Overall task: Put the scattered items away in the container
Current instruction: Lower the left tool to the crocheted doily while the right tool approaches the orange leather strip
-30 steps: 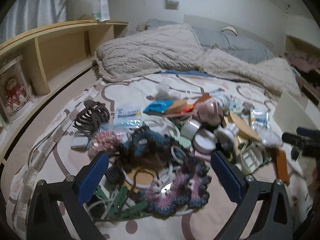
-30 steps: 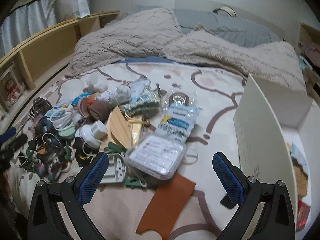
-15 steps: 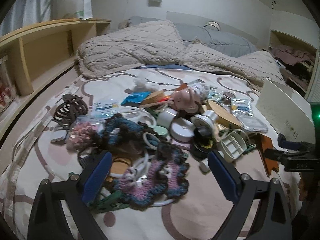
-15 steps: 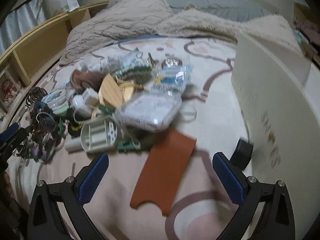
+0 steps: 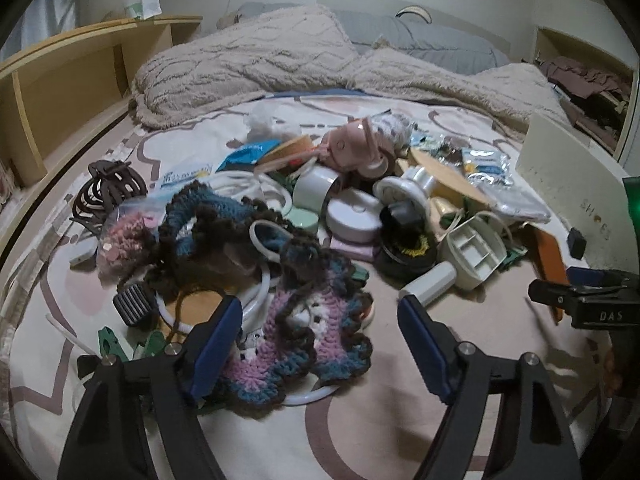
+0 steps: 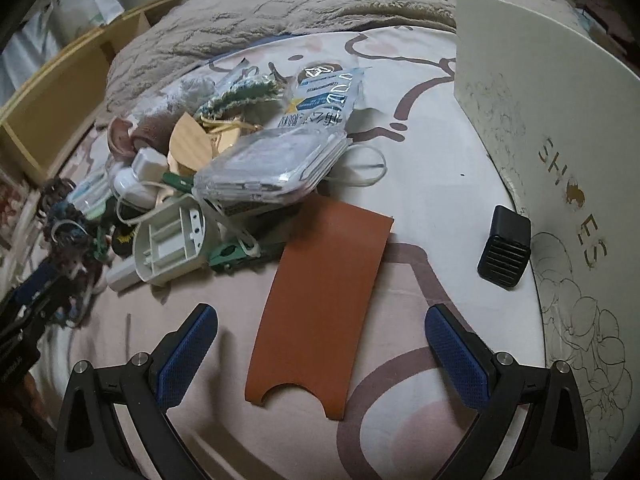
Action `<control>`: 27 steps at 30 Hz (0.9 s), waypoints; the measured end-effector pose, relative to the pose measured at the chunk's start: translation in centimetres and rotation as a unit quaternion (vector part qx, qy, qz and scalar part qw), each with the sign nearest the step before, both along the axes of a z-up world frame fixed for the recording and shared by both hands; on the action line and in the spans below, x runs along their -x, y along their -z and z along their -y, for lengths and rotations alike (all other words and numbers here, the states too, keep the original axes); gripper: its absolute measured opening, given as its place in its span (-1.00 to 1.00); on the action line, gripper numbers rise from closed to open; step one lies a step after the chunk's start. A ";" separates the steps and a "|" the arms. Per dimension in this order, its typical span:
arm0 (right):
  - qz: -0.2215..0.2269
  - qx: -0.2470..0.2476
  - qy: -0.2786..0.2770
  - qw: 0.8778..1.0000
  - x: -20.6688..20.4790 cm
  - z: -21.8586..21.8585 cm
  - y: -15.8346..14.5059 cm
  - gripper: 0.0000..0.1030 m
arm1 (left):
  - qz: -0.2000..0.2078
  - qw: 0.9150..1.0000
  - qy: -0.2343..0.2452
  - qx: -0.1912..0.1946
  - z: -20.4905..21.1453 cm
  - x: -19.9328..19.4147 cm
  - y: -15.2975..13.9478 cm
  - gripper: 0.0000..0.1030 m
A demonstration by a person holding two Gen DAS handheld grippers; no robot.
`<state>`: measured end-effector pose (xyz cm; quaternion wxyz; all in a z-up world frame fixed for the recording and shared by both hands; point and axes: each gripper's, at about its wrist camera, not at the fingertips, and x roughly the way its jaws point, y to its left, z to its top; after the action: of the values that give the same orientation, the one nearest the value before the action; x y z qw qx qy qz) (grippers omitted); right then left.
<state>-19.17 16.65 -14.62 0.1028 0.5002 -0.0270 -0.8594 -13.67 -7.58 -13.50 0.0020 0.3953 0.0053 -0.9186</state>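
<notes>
Jaws on both grippers are standing wide apart, gripping nothing. The right gripper (image 6: 320, 344) is hovering over the brown leather sleeve (image 6: 320, 300), which is lying flat on the bedsheet (image 6: 432, 184) directly between and ahead of its fingers. Judgement: a flat sleeve is giving no edge to pinch from above; coming in low along one long side and lifting that edge should work better. The white box (image 6: 560, 160) is standing just beyond the right finger, with a small black clip (image 6: 505, 253) touching its wall, so room on that side is tight. The left gripper (image 5: 320, 336) is hanging over the crochet doily (image 5: 304, 344), at the near edge of the pile (image 5: 360, 208). Bare sheet is lying open nearer than both.
</notes>
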 end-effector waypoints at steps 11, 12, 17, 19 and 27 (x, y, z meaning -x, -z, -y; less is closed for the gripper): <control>-0.027 -0.056 -0.017 0.998 -0.9 1.1 0.7 1.00 | 0.034 0.999 -0.013 -0.003 0.4 0.3 1.8 0.46; -0.032 -0.059 -0.020 0.998 -1.0 1.1 0.7 1.00 | 0.034 0.999 -0.012 -0.001 0.4 0.3 1.9 0.46; -0.042 -0.066 -0.020 0.997 -1.1 1.3 0.7 1.00 | 0.039 0.999 -0.015 -0.017 0.8 0.4 2.0 0.48; -0.044 -0.066 -0.021 0.997 -1.1 1.4 0.7 1.00 | 0.042 0.999 -0.012 -0.024 0.8 0.5 1.9 0.54; -0.045 -0.067 -0.021 0.997 -0.9 1.5 0.8 1.00 | 0.028 0.998 -0.016 -0.051 1.3 0.1 1.4 -0.02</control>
<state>-18.24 15.20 -15.37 0.0880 0.4676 0.0461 -0.8783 -13.82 -8.90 -14.94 -0.0032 0.4198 0.0581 -0.9057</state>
